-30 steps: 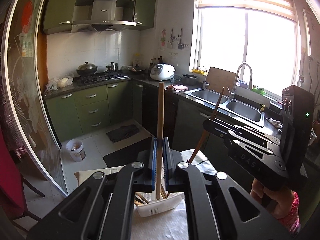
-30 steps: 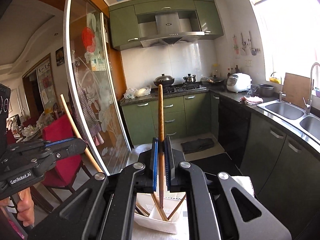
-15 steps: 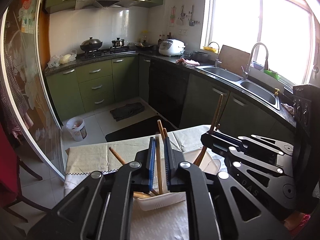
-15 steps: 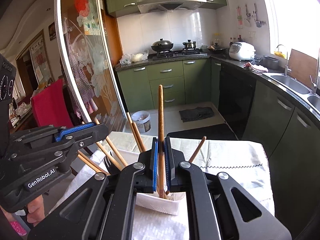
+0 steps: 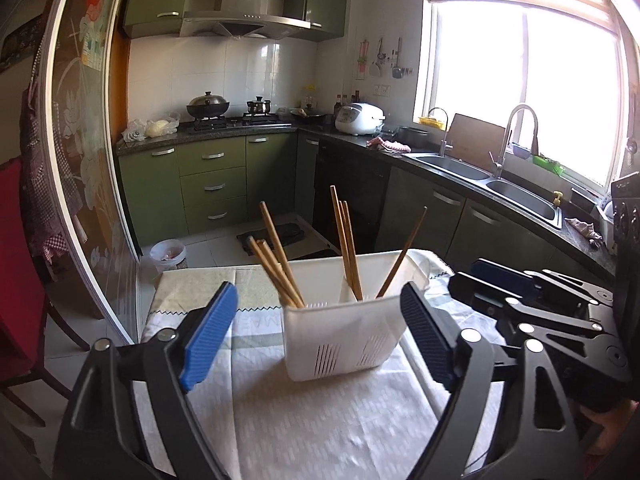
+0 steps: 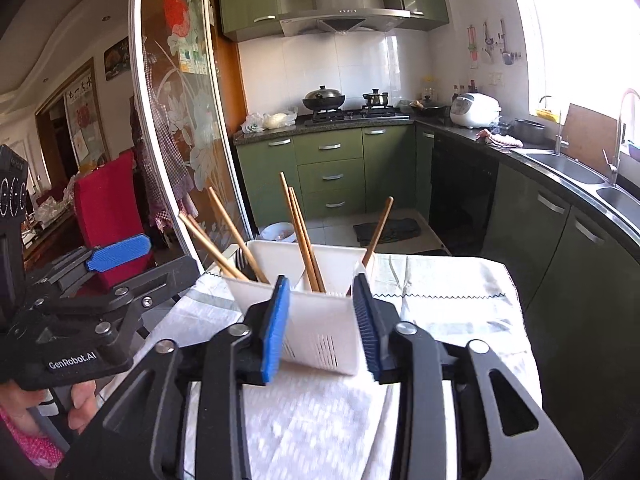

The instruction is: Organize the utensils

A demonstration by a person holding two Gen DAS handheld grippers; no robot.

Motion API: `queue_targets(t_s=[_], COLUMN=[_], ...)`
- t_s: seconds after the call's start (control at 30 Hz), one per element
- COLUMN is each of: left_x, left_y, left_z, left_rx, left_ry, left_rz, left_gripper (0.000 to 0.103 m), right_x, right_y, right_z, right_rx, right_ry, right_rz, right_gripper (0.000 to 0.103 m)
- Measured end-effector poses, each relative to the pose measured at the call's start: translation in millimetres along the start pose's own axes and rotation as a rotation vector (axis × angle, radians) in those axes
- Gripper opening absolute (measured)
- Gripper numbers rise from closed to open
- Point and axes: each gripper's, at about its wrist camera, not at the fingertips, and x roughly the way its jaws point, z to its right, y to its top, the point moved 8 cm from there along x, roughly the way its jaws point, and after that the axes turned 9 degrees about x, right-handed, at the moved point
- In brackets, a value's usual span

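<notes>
On the cloth-covered table (image 5: 320, 420), both claws hang spread over a white chopstick holder.

Furthest left, the left gripper (image 5: 316, 336) stands with its blue pads (image 5: 208, 334) spread wide apart, wider than the holder, and grips nothing. Between and beyond them sits the white plastic holder (image 5: 344, 340), toward the table's far edge, with slotted vents low on its near wall. Its left compartment carries a leaning bundle of wooden chopsticks (image 5: 276, 268); the middle one has a more upright pair (image 5: 347, 252); the right one has a single stick (image 5: 400, 256) tilted right. Further right, the right gripper (image 6: 324, 324) is parted about half as wide, its pads either side of the holder's near corner, nothing clasped between them.
</notes>
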Motion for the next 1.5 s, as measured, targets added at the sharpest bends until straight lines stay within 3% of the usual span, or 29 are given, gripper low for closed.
queue_targets(t_s=[0.03,0.17,0.33,0.5,0.7,1.03,1.5], left_x=[-13,-62,-111,-145,-155,-159,-168], left_y=[-7,-33,-54,-67,-85,-106,-109], left_z=[1,4,15,21,20,26,17], left_rx=[0.001,-0.021,-0.041,-0.039,-0.087,-0.068,-0.097], left_ry=[0.012,0.032,0.051,0.106,0.097,0.115,0.115], left_rz=[0.013,0.047,0.07,0.083,0.042,-0.01,-0.002], left_gripper=[0.095,0.096,0.096,0.096,0.096,0.096,0.096], right_x=[-14,-66,-122,-160,-186,-192,-191], right_y=[-9,-48,-84,-102,-114,-116,-115], right_z=[2,5,7,4,1,1,-8], right_rx=[0.007,0.023,0.008,-0.029,-0.042,-0.04,-0.05], right_ry=[0.002,0.013,-0.017,-0.066,-0.076,-0.08,-0.07], right_rz=[0.012,0.046,0.103,0.131,0.174,0.166,0.159], right_gripper=[0.053,0.083,0.098,0.098,0.098,0.098,0.098])
